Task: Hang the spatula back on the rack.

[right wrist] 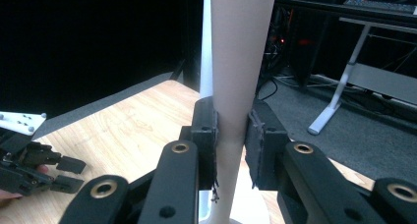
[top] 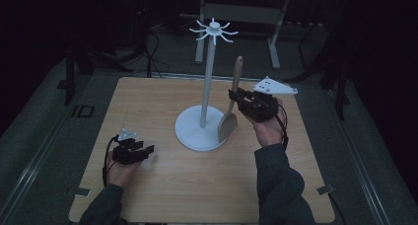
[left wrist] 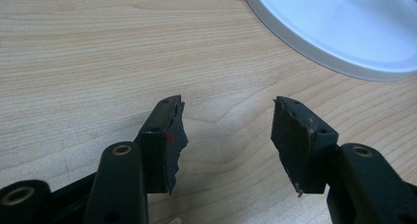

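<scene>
A white utensil stand [top: 207,77] with a round base [top: 194,133] and a crown of hooks [top: 213,30] rises from the middle of the wooden table [top: 148,101]. My right gripper [top: 235,97] is shut on the handle of a wooden spatula [top: 232,101], holding it upright just right of the pole, blade down above the base. In the right gripper view the handle [right wrist: 236,86] runs up between the jaws, with the white pole [right wrist: 207,47] behind it. My left gripper [top: 148,151] rests open on the table at front left; its view shows the round base [left wrist: 344,32] ahead.
A grey desk frame [top: 236,18] and cables stand on the dark floor beyond the table. The person's left hand and its gripper [right wrist: 34,165] lie at the lower left of the right gripper view. Bare wood [top: 197,185] lies in front of the stand.
</scene>
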`<state>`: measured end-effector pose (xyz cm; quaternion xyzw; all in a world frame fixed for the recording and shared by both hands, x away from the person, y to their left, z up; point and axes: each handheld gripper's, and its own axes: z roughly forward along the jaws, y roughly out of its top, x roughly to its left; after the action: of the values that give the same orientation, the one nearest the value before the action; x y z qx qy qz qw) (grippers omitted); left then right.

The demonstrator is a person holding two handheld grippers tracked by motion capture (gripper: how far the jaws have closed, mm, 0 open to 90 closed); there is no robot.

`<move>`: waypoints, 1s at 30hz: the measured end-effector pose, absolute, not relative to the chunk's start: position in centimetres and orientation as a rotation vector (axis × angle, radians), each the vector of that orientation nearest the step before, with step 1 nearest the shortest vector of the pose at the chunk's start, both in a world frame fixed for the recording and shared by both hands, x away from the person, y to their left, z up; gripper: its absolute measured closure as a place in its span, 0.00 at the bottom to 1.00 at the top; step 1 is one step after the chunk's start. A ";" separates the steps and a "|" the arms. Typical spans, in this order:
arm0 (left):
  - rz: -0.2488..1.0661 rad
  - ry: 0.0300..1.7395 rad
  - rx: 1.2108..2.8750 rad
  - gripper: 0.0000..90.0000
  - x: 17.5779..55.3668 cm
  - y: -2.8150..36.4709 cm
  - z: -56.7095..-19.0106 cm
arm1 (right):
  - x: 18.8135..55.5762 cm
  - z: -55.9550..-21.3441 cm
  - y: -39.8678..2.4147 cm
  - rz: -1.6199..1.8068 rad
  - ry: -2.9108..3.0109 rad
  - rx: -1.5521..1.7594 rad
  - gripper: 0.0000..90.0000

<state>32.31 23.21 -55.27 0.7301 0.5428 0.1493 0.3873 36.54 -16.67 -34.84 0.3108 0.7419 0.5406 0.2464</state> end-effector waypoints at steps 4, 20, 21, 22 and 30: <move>0.381 1.381 1.858 0.51 32.3 23.2 -55.3 | 36.8 -34.5 -16.6 1.479 2.025 0.851 0.84; 0.379 1.381 1.854 0.51 32.3 23.3 -55.3 | 38.1 -32.6 -15.8 1.483 2.032 0.853 0.84; 0.379 1.381 1.855 0.51 32.3 23.3 -55.3 | 38.1 -32.5 -15.7 1.484 2.036 0.856 0.84; 0.380 1.379 1.855 0.51 32.3 23.3 -55.3 | 38.2 -32.4 -15.7 1.482 2.036 0.855 0.84; 0.381 1.381 1.852 0.51 32.3 23.3 -55.2 | 38.7 -31.9 -15.2 1.484 2.051 0.858 0.84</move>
<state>32.30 23.31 -55.21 0.7284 0.5433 0.1498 0.3896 38.69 -15.24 -31.92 0.3123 0.7463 0.5399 0.2323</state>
